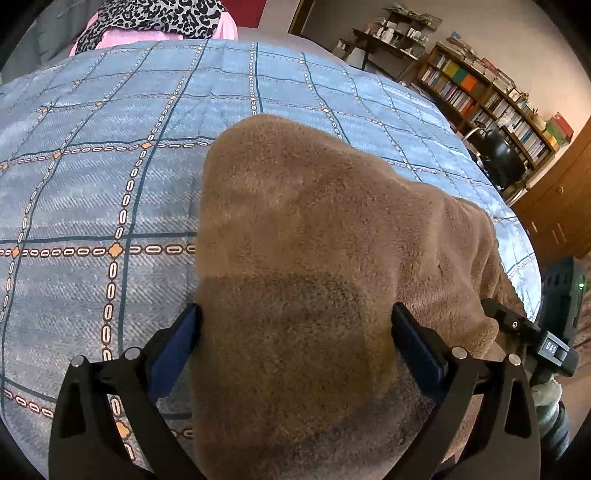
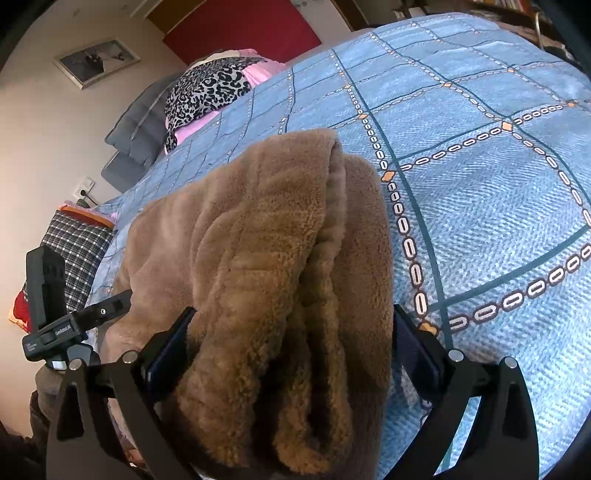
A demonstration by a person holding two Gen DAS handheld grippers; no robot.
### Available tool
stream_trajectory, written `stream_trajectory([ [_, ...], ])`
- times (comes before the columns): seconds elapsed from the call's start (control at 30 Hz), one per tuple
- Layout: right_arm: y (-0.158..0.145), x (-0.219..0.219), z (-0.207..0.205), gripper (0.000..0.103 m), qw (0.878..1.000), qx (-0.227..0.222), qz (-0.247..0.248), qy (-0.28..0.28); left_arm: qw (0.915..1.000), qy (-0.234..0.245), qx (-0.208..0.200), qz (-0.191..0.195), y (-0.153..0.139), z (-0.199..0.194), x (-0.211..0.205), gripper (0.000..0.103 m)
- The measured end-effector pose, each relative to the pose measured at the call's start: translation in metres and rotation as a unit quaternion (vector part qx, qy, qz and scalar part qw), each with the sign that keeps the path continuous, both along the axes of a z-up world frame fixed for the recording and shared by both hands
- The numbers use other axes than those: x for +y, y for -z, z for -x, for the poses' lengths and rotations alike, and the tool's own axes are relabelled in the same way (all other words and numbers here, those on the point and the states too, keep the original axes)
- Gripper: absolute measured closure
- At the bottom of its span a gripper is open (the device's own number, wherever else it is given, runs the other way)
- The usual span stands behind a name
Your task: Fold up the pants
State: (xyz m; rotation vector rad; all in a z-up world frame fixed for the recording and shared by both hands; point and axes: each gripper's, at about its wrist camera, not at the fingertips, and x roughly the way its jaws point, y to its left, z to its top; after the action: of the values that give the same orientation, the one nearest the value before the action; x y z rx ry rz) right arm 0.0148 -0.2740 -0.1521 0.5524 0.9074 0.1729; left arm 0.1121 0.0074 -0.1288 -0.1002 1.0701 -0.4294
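The brown fleece pants (image 1: pixel 295 240) lie on the blue checked bedspread (image 1: pixel 92 184), near its close edge, bunched into a thick folded bundle. In the right wrist view several plush layers are stacked, with a seam-like ridge running away from the camera along the bundle's top (image 2: pixel 332 184).

The left gripper (image 1: pixel 295 332) has its two fingers spread wide, one on each side of the near end of the fabric — the cloth fills the gap between them, but whether the blue pads (image 1: pixel 177 343) press into it or merely flank it cannot be told. The right gripper (image 2: pixel 291 332) stands the same way: fingers well apart, the thick stack of layers between them, the left pad (image 2: pixel 173 343) touching or nearly touching the pile. Each gripper's body shows at the edge of the other's view, so the two sit side by side along the same near end of the garment.

By my judgement a fold is under way: the pants already look doubled, and both tools are set at one end, either to gather it or having just laid it down. The next move likely calls for closing both grippers firmly through all layers, then carrying that end evenly toward the far end, keeping the two hands level so the slippery pile does not slide apart.

Beyond the pants, a leopard-print cloth (image 1: pixel 147 18) lies over pink bedding (image 1: pixel 110 38) at the head of the bed, and a bookshelf (image 1: pixel 480 92) stands against the wall.
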Motion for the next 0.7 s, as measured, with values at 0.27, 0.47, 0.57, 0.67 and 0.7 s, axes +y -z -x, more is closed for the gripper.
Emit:
stream_trajectory([
  [0.27, 0.0006, 0.0007, -0.0007, 0.005, 1.000, 0.000, -0.002, -0.001, 1.0000, 0.000, -0.002, -0.003, -0.0007, 0.0012, -0.0015, 0.002],
  [0.47, 0.0016, 0.0009, -0.0034, 0.005, 1.000, 0.003, -0.005, -0.006, 1.0000, 0.001, -0.001, -0.002, -0.0006, 0.0014, -0.0003, 0.002],
  [0.57, 0.0016, 0.0031, -0.0059, 0.005, 1.000, 0.005, -0.005, -0.012, 1.0000, 0.002, 0.003, 0.004, 0.0007, 0.0001, 0.0006, 0.002],
  [0.67, 0.0011, 0.0064, -0.0091, 0.005, 1.000, 0.008, 0.000, -0.020, 0.9994, 0.003, 0.020, 0.028, 0.0055, -0.0039, 0.0046, 0.002],
  [0.7, 0.0008, 0.0069, -0.0097, 0.005, 1.000, 0.008, 0.001, -0.023, 0.9991, 0.003, 0.024, 0.035, 0.0065, -0.0050, 0.0059, 0.002],
])
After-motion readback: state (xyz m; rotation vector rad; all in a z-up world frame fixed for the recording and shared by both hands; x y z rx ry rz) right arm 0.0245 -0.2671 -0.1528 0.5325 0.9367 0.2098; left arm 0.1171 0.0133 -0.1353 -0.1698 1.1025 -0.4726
